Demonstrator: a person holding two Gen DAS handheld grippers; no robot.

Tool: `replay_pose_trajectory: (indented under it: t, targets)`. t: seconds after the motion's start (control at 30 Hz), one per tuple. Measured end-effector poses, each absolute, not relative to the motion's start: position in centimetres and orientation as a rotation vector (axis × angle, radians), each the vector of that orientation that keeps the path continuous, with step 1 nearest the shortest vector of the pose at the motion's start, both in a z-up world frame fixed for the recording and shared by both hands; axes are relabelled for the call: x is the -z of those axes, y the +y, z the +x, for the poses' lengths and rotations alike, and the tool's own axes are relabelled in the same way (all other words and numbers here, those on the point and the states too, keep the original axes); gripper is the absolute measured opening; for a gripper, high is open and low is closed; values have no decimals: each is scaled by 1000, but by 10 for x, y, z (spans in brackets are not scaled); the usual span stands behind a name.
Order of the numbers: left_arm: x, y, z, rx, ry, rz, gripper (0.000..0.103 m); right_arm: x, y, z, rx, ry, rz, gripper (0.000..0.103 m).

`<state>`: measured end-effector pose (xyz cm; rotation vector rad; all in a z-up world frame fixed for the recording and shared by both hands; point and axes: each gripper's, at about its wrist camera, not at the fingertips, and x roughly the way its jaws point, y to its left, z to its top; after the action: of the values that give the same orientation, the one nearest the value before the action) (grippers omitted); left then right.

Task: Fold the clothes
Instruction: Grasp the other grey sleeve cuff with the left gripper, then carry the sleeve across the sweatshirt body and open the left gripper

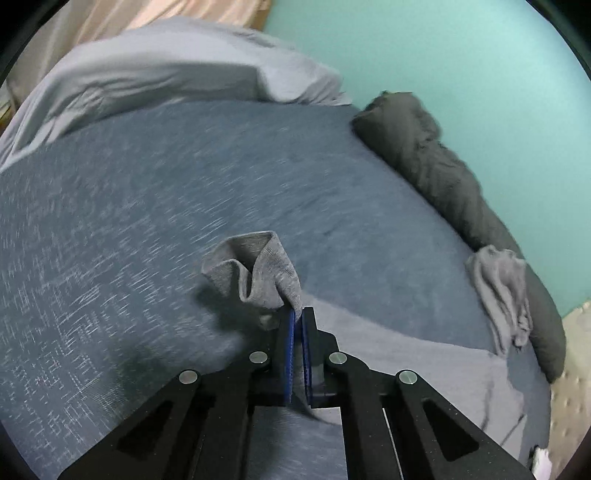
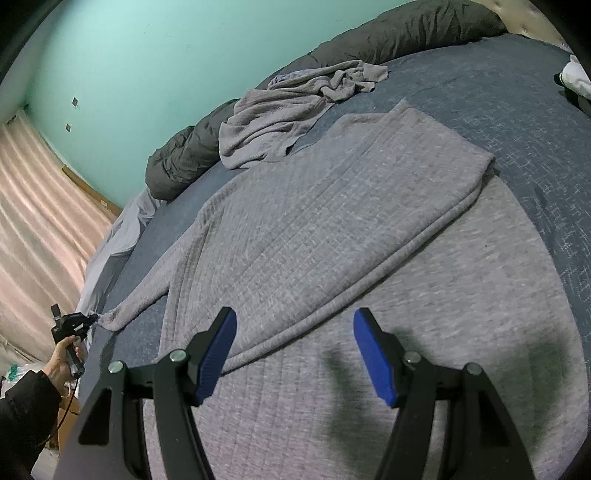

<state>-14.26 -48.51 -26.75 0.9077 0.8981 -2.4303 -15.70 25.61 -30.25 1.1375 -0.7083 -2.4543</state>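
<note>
The left hand-held gripper [image 1: 297,314] pinches the cuff [image 1: 258,275] of a grey quilted garment [image 2: 332,229] spread across the blue bed [image 2: 535,122], its sleeve pulled toward eight o'clock in the right wrist view. The right hand-held gripper [image 2: 293,354] hovers wide open and empty over the hem. With only a small bite of cloth in the pinch, the cuff could slip out, and pulling without pinning the body may drag the whole garment askew.

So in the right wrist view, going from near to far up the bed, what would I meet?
Open right hand-held gripper → spread grey garment → crumpled grey cloth → dark rolled blanket → teal wall.
</note>
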Motion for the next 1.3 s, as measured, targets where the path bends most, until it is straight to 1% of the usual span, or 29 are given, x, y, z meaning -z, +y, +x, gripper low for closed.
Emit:
replay_pose_trajectory:
  t: [0.13,0.23,0.4,0.5,0.57,0.7,0.8,0.93,0.97,1.07,1.13,1.2,1.3]
  targets:
    - [229,-450,-146,2534,878,882,3,299,266,-154,2453,-742,1143,67]
    - [198,-419,-165,2633,845,872,3,292,277,-146,2467,-756,1134,67]
    - [150,-339,-184,2821,778,895,3,284,294,-129,2491,-767,1131,67]
    - [131,-271,-208,2947,718,951,3,283,302,-115,2509,-765,1130,67]
    - [123,-230,-214,3013,699,976,3,283,304,-108,2515,-763,1133,67]
    - [113,-127,-228,3135,606,1073,3,283,312,-95,2507,-792,1137,67]
    - [116,-48,-229,3240,562,1170,3,284,325,-87,2508,-853,1126,67]
    - [143,42,-218,3339,497,1331,3,283,342,-77,2525,-907,1116,67]
    - [156,63,-212,3356,480,1392,3,284,345,-75,2528,-924,1115,67]
    - [199,127,-194,3388,326,1569,3,283,354,-71,2536,-964,1094,67]
    - [224,152,-185,3381,259,1683,3,283,360,-71,2537,-975,1086,67]
    - [256,174,-177,3329,229,1820,3,284,364,-70,2537,-987,1085,67]
    - [293,181,-170,3241,157,1947,6,291,368,-72,2510,-1028,1102,67]
